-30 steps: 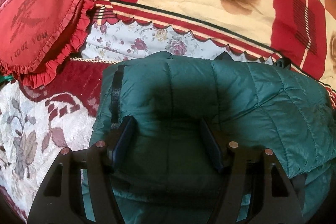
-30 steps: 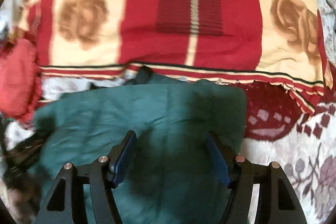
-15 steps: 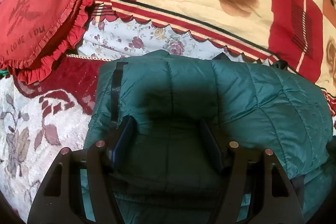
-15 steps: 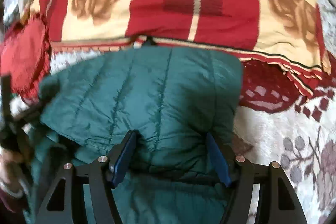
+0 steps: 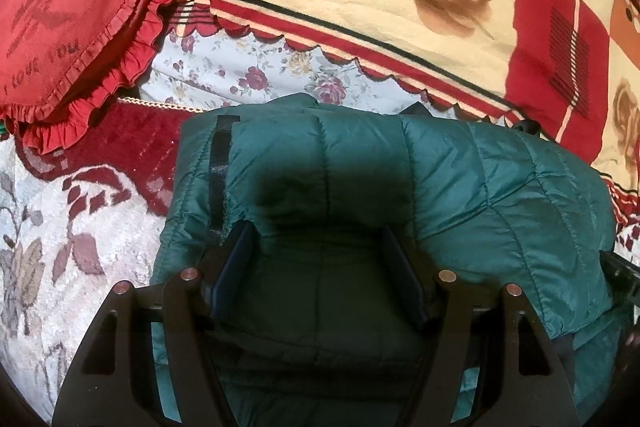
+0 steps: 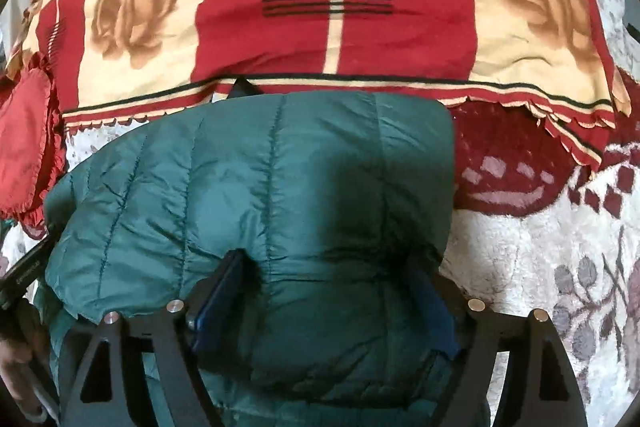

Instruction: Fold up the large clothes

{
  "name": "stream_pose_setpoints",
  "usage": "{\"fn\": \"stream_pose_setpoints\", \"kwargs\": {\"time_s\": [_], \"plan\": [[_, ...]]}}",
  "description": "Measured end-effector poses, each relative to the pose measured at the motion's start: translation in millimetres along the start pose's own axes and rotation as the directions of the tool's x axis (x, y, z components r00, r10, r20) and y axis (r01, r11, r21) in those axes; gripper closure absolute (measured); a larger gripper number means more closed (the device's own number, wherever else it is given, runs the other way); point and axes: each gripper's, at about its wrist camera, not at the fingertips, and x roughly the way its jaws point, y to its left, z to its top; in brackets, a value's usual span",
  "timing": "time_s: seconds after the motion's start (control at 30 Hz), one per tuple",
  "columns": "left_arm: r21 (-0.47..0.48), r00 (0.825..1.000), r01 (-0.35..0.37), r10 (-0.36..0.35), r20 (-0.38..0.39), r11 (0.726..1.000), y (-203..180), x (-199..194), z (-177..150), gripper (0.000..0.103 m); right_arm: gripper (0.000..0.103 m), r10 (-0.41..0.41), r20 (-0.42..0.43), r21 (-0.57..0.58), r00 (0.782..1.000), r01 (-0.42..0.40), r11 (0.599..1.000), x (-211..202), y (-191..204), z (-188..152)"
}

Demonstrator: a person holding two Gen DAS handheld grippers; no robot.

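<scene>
- Green jacket [image 5: 460, 187] lay folded over on the bed cover [image 5: 72, 239], its long axis running side to side across both wrist views; the folded edge faced away from the cameras, toward the blanket [image 5: 360, 7].
- The jacket's far edge stopped just short of the blanket's scalloped border; its left end lay near the heart-shaped cushion [image 5: 68, 7], apart from it.
- Material: shiny quilted fabric, puffy, stitched in parallel channels that ran from near edge to far edge. Creased, soft bulges between the seams.
- A black strap or zip strip [image 5: 219, 179] ran down the jacket's left end in the left view.
- Left gripper [image 5: 318, 251]: jaws partly open, both pads pressed into a bunched fold of the jacket that filled the gap between them.
- Right gripper [image 6: 328, 287]: jaws opening, padded cloth between them; the left pad touched the cloth, and I could not tell whether the right pad did.
- Blanket: fleecy, red and cream blocks with brown roses, the word "love" printed on it.
- Bed cover: plush, pale with dark red floral pattern. Cushion: red, ruffled edge.
</scene>
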Motion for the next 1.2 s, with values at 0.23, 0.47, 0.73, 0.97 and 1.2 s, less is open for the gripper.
{"fn": "stream_pose_setpoints", "kwargs": {"time_s": [0.23, 0.47, 0.73, 0.97, 1.2], "plan": [[0.011, 0.998, 0.056, -0.056, -0.016, 0.998, 9.1, -37.8, -7.6, 0.035, 0.024, 0.035, 0.044, 0.084, 0.998, -0.038, 0.996, -84.7, -48.4, -23.9], [0.036, 0.998, 0.052, -0.051, -0.047, 0.998, 19.3, -96.0, -59.1, 0.035, 0.024, 0.062, -0.006, 0.150, 0.998, -0.060, 0.987, -124.8, -79.7, -84.4], [-0.033, 0.997, 0.061, -0.062, -0.050, 0.998, 48.1, -144.2, -101.0, 0.035, 0.023, 0.122, -0.059, 0.142, 0.991, -0.113, 0.983, -146.0, -63.5, -142.5], [-0.019, 0.998, 0.043, -0.044, -0.039, 0.999, 54.7, -181.5, -134.3, 0.035, 0.021, 0.136, -0.099, 0.109, 0.986, -0.125, 0.986, -154.7, -50.3, -181.8], [-0.027, 0.997, 0.046, -0.048, -0.069, 0.999, 63.7, -194.9, -161.9, 0.035, 0.021, 0.138, -0.132, 0.099, 0.982, -0.126, 0.987, -163.2, -48.6, -208.2]]}}
